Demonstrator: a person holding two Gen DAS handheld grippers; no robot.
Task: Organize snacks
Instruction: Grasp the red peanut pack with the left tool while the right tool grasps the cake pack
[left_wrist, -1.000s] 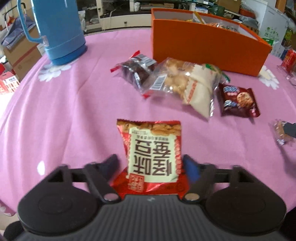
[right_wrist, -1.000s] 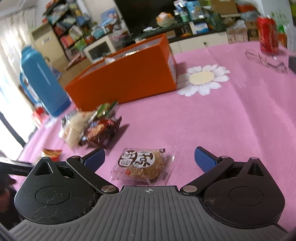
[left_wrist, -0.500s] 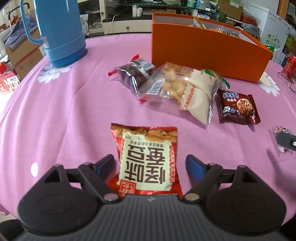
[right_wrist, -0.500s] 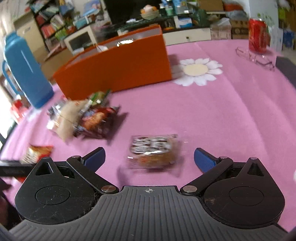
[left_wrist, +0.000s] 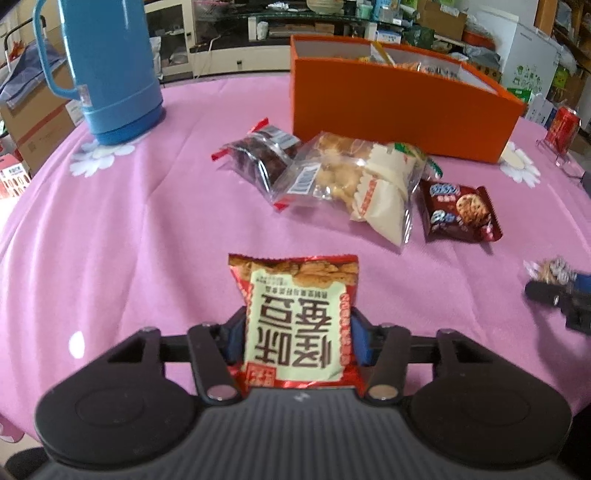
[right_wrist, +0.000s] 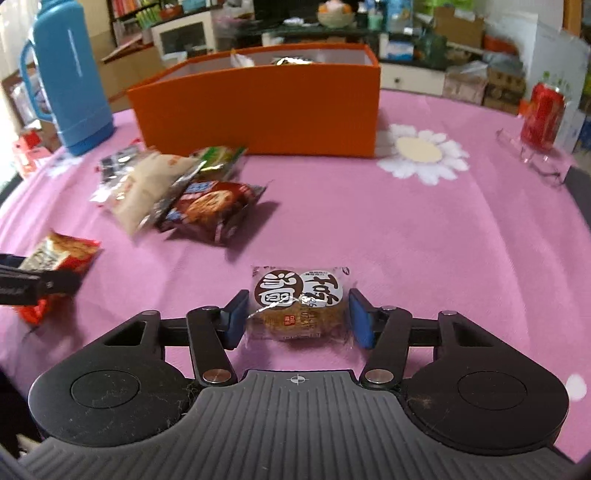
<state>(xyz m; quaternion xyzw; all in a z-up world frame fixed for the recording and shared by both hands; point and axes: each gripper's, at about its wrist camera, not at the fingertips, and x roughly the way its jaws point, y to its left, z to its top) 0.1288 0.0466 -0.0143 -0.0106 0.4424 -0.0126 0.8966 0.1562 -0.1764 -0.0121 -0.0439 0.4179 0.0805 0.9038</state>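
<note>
My left gripper (left_wrist: 295, 332) is shut on a red snack bag (left_wrist: 295, 314) with a cream label, its pads pressing both sides. The same bag shows in the right wrist view (right_wrist: 59, 254). My right gripper (right_wrist: 297, 317) has closed around a clear-wrapped round cake (right_wrist: 297, 304); its blue pads (right_wrist: 360, 319) sit at the wrapper's edges. An open orange box (left_wrist: 399, 107) with several snacks inside stands at the back of the pink table; it also shows in the right wrist view (right_wrist: 258, 103). Loose snacks lie before it: a dark packet (left_wrist: 258, 155), a pale biscuit bag (left_wrist: 354, 181), a cookie packet (left_wrist: 458, 214).
A blue thermos (left_wrist: 107, 66) stands at the back left on the pink tablecloth (left_wrist: 129, 240). A red can (right_wrist: 541, 114) and a pair of glasses (right_wrist: 532, 155) sit at the far right. Shelves and boxes crowd the room beyond the table.
Both grippers have closed from wide open: the left onto the red snack bag, the right onto the round cake packet. The right gripper has turned to face the orange box.
</note>
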